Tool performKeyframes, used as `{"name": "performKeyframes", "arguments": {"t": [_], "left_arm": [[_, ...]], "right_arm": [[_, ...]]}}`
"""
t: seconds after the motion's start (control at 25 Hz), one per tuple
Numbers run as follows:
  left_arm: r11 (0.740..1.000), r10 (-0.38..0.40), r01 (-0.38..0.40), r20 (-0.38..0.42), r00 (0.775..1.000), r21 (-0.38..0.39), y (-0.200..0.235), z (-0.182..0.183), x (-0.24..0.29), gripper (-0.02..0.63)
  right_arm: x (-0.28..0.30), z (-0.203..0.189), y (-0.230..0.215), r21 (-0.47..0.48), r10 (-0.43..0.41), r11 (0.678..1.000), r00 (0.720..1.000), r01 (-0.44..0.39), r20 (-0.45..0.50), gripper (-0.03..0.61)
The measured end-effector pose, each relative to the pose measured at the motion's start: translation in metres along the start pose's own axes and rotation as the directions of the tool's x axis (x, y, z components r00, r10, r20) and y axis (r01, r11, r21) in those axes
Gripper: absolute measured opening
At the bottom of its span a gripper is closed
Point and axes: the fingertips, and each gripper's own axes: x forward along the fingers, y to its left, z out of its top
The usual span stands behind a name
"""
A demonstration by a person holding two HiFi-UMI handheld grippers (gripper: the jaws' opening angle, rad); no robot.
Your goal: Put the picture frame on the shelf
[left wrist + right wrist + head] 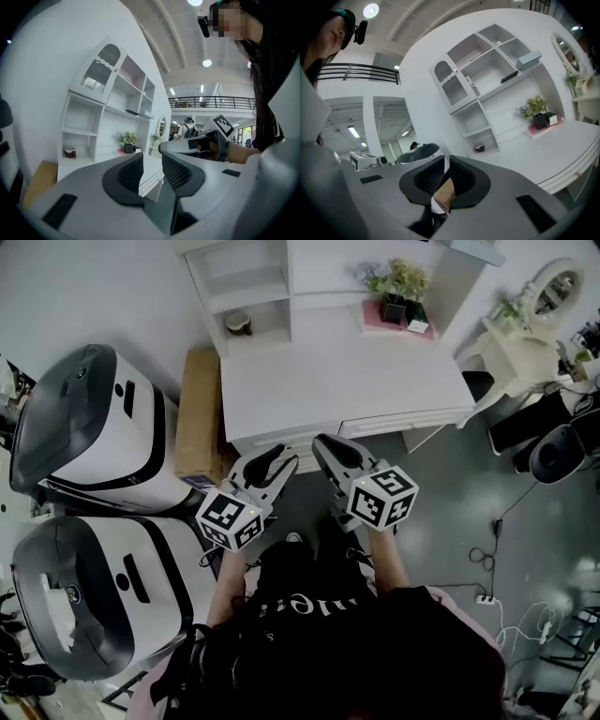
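Two grippers: left gripper, right gripper. Two white-and-grey machines at left: near machine, far machine. One cardboard box, one surface, one shelf unit, one potted plant, one mirror far right.

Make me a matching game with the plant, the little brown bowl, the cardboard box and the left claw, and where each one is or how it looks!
Things:
1. potted plant
2. small brown bowl
3. cardboard box
4. left claw

Places or states:
A. beside the desk, not on it
B. open, nothing in it
C. in a low shelf cubby
D. on the pink tray at the back of the desk

Pairs: 1-D, 2-C, 3-A, 4-B.
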Motion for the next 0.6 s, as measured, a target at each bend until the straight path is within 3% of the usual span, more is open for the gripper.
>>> {"name": "performKeyframes", "arguments": {"t": [0.32, 0.6], "left_arm": [[0.998, 0.056, -0.056, 0.025, 0.998, -0.016, 0.016, -0.002, -0.03, 0.042], [0.998, 0.063, -0.062, 0.027, 0.998, -0.001, 0.024, 0.001, -0.039, 0.028]], "right_arm": [[0.003, -0.007, 0.021, -0.078, 0.001, 0.997, 1.0, 0.0, 0.002, 0.064], [0.011, -0.012, 0.028, -0.086, 0.018, 0.996, 1.0, -0.019, -0.009, 0.062]]}}
